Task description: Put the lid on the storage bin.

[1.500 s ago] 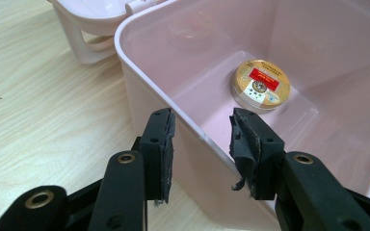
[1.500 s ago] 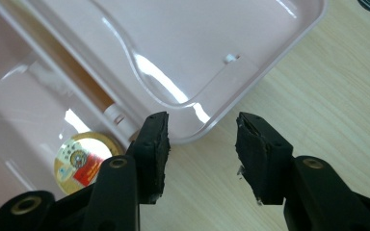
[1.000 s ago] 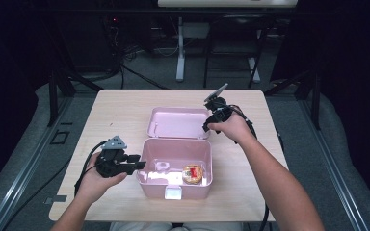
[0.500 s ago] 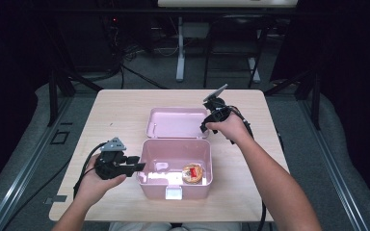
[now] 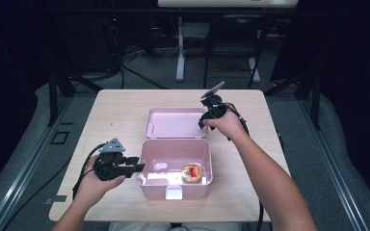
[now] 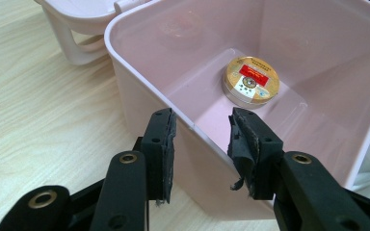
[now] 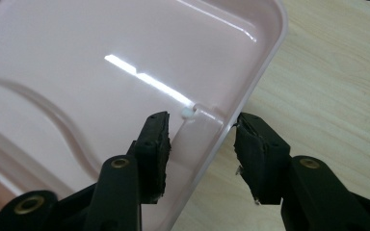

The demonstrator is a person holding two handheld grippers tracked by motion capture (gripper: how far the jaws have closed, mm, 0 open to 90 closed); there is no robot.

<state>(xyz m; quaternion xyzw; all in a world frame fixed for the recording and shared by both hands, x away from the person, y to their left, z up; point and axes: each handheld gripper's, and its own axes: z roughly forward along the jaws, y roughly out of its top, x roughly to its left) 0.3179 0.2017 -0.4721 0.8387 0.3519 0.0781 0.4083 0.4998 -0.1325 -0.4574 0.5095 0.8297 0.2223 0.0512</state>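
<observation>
An open pink plastic box (image 5: 150,188) stands near the table's front edge, its lid (image 5: 173,122) lying flat behind it. A round gold tin (image 5: 191,172) with a red label lies on the box floor at the right. My left gripper (image 5: 138,167) is at the box's left wall. In the left gripper view the left gripper (image 6: 200,139) straddles that wall (image 6: 144,91), one jaw outside and one inside, with gaps on both sides; the tin (image 6: 250,79) lies beyond. My right gripper (image 5: 201,124) is at the lid's right edge. In the right gripper view the right gripper (image 7: 200,127) straddles the lid's rim (image 7: 250,91) without touching it.
The light wooden table (image 5: 111,115) has bare room left and right of the box. The lid's handle (image 6: 84,48) sticks out behind the box. A white latch (image 5: 173,192) sits on the front wall. Dark floor, stands and cables surround the table.
</observation>
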